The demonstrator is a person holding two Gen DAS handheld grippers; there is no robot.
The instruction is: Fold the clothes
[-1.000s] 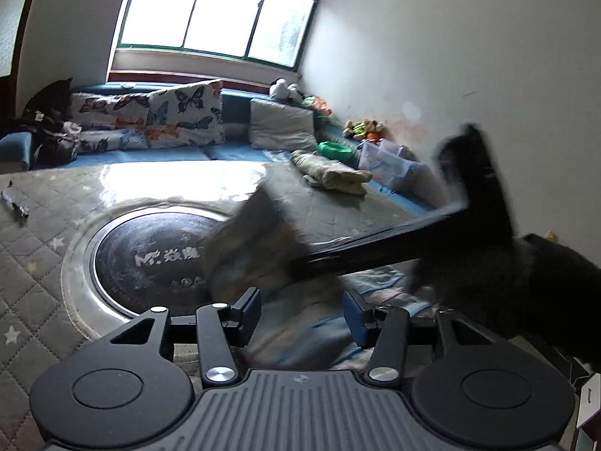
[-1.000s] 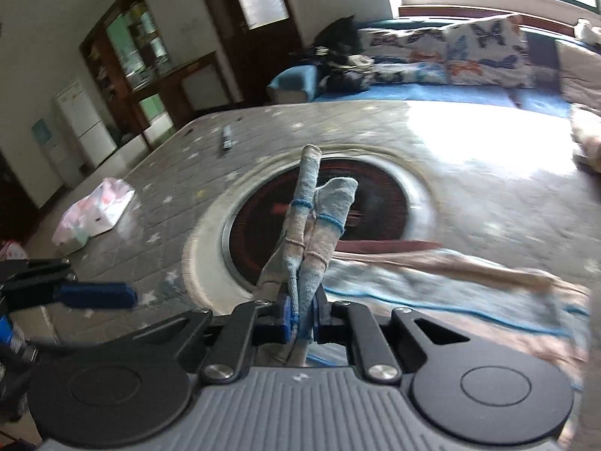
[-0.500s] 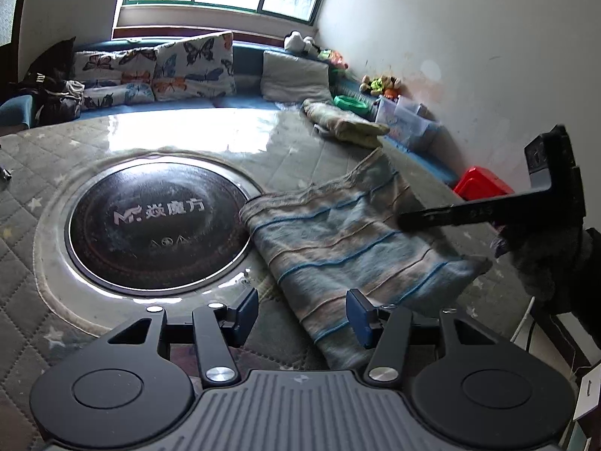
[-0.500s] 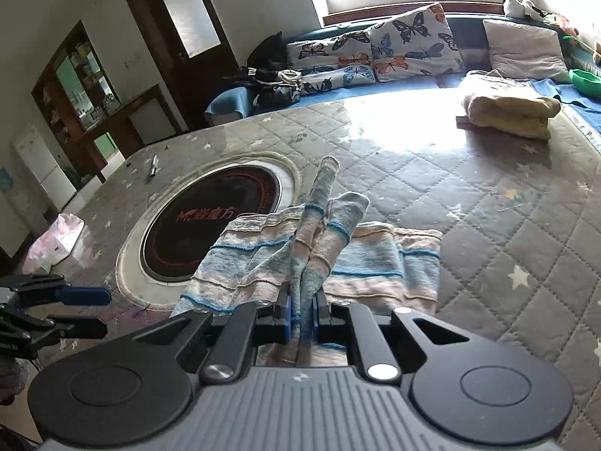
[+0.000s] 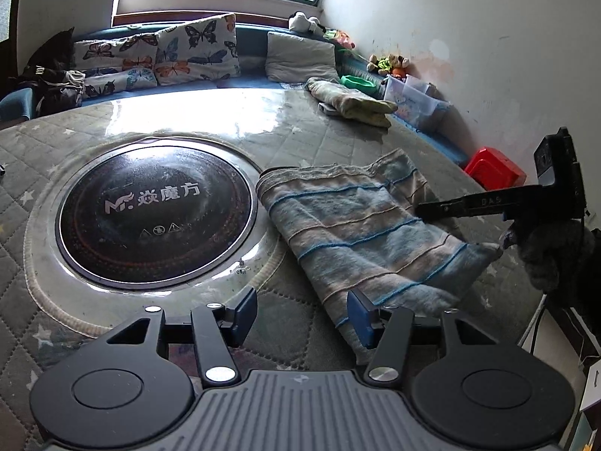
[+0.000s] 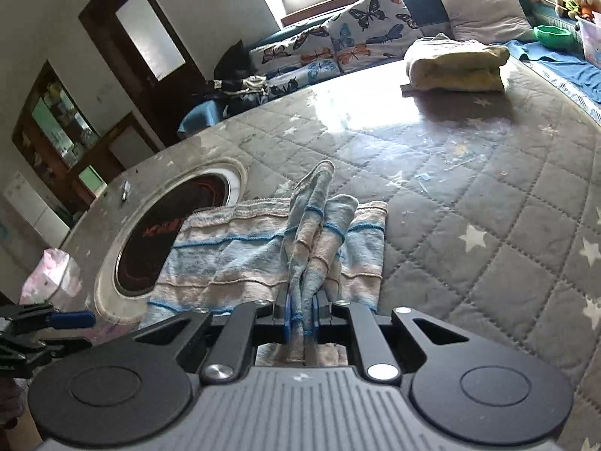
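Note:
A blue and beige striped cloth point(image 5: 360, 229) lies folded on the quilted table, right of the round black cooktop point(image 5: 156, 208). My left gripper point(image 5: 302, 314) is open and empty, low at the cloth's near edge. My right gripper point(image 6: 301, 317) is shut on a bunched corner of the striped cloth point(image 6: 263, 251); the pinched part stands up between the jaws. In the left wrist view the right gripper point(image 5: 488, 203) reaches over the cloth's right side. The left gripper point(image 6: 56, 321) shows at the left edge of the right wrist view.
A folded yellowish garment point(image 5: 349, 99) lies at the table's far right. Butterfly cushions point(image 5: 157, 56) line a bench under the window. A clear bin point(image 5: 417, 101) and a red box point(image 5: 494, 169) stand by the right wall. A pink bag point(image 6: 52, 278) sits beyond the table's left edge.
The cloth has come down from the air and now lies spread on the table. My right gripper still holds its corner and has moved lower, toward the cloth's right side. The left gripper stays open.

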